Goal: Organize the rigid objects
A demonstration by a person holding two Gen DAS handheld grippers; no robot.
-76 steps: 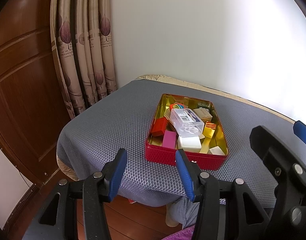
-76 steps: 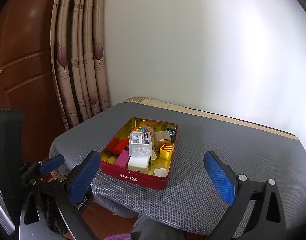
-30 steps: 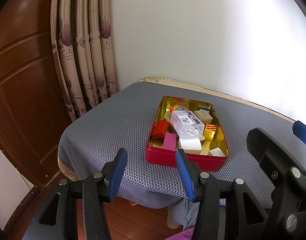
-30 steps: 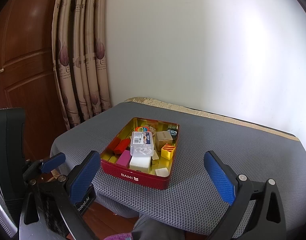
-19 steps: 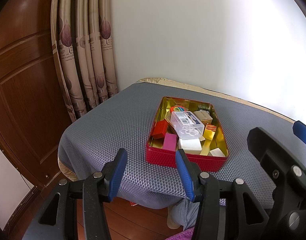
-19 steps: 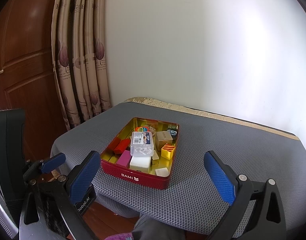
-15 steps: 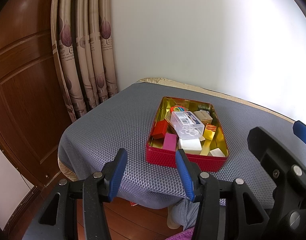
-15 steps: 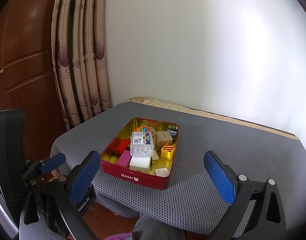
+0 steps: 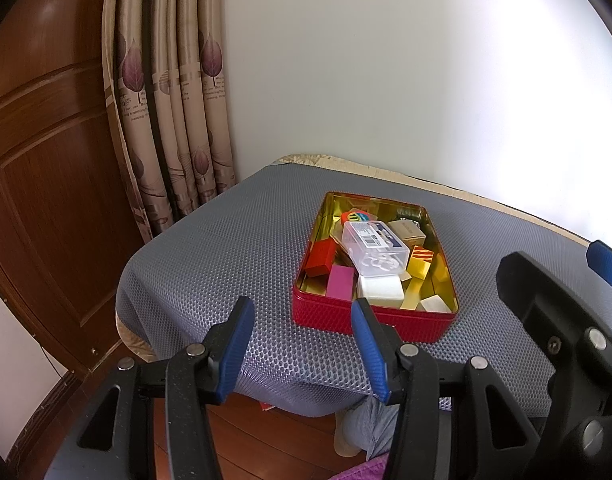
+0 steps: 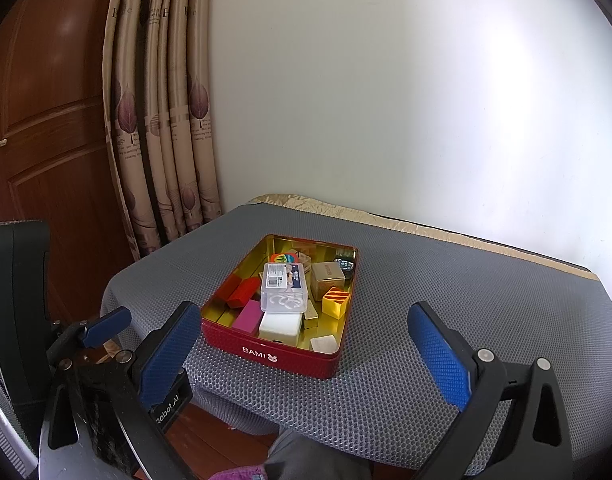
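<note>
A red tin (image 9: 370,322) (image 10: 266,352) with a gold inside sits on the grey mesh-covered table (image 9: 234,248) (image 10: 466,300). It holds a clear plastic box (image 9: 376,244) (image 10: 284,288) on top of several small blocks: red (image 9: 321,255), pink (image 9: 339,285), white (image 9: 380,290), yellow-orange (image 9: 420,261). My left gripper (image 9: 302,312) is open and empty, near the table's front edge, left of the tin. My right gripper (image 10: 302,328) is open and empty, held back from the tin, jaws wide.
A patterned curtain (image 9: 174,92) and a wooden door (image 9: 46,160) stand left of the table. A white wall is behind. The right gripper's body (image 9: 566,340) shows at the right of the left wrist view. The person's leg (image 9: 366,424) is below the table edge.
Both grippers have stayed nearly still, with only a slight drift back from the tin. Both remain open and nothing in the tin has moved.
</note>
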